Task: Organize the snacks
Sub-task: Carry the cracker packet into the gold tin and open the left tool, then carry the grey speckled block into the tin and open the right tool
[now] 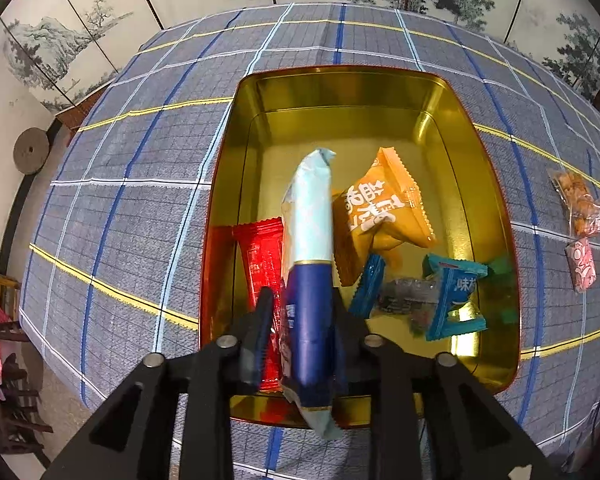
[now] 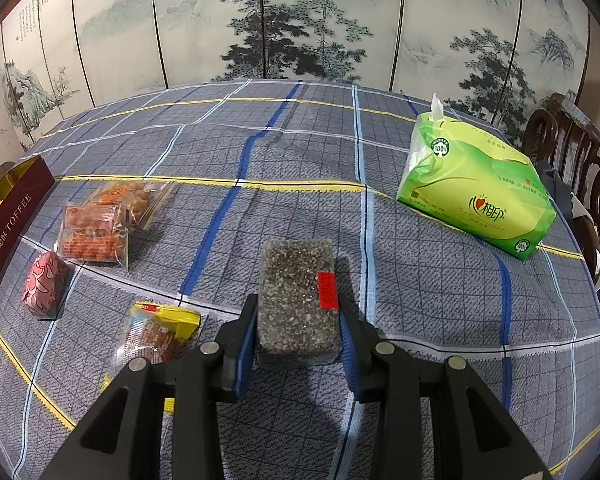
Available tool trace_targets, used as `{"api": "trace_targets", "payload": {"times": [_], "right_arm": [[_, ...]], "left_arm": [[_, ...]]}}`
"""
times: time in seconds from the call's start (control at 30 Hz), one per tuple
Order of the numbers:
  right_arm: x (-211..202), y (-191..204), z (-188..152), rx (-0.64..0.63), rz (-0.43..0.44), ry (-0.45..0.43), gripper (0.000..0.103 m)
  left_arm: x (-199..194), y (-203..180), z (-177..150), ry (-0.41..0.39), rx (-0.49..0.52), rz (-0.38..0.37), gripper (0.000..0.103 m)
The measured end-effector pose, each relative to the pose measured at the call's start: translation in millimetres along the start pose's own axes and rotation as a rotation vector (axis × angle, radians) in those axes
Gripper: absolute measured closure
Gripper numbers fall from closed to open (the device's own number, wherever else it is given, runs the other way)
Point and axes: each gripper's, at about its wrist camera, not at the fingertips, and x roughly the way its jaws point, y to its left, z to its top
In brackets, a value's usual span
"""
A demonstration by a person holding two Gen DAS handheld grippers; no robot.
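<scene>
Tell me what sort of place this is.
Most likely a home dining room. A table under a checked cloth holds loose snacks and a tissue pack; carved wooden chairs stand beside it, and a painted landscape screen stands behind.

Green tissue pack [image 2: 476, 196] on plaid tablecloth [image 2: 300, 152], painted folding screen [image 2: 300, 20] behind, dark wooden chairs [image 2: 572, 148] beside.

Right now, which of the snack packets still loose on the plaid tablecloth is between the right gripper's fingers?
The clear-wrapped grey speckled seed bar with a red sticker. The right gripper grips its sides; the peanut bags, pink packet and yellow packet lie apart at left.
</scene>
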Motion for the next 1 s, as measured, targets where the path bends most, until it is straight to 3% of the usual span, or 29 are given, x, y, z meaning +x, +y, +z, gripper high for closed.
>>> {"api": "trace_targets", "payload": {"times": [0.17,0.27,0.43,0.5,0.6,0.73,1.0], "right_arm": [[0,1,3,0.003,-0.014,0.016,0.067],[0,3,7,0.026,-0.039,0.040,0.068],[-2,6,14,0.066,-0.070,0.047,0.068],[-8,7,17,0.084,-0.080,0.033,0.068],[-22,12,25,0.108,-0.052,-0.002,0.068],[-41,28,40,0.114,0.018,-0.042,0.068],[-61,122,54,-0.040,0.199,-0.065,0.068]], "left_arm": [[-7,-1,0,-0.027,-0.002,0.001,0.062],[-12,-2,0,-0.037,0.001,-0.004,0.049],[-18,-1,-1,-0.055,-0.012,-0.020,0.045],[-20,-2,-2,-0.062,-0.011,-0.012,0.036],[-23,-2,-4,-0.076,-0.008,-0.004,0.027],[-28,-3,-6,-0.083,-0.005,-0.018,0.026],[-44,6,-15,-0.121,-0.039,-0.031,0.026]]}}
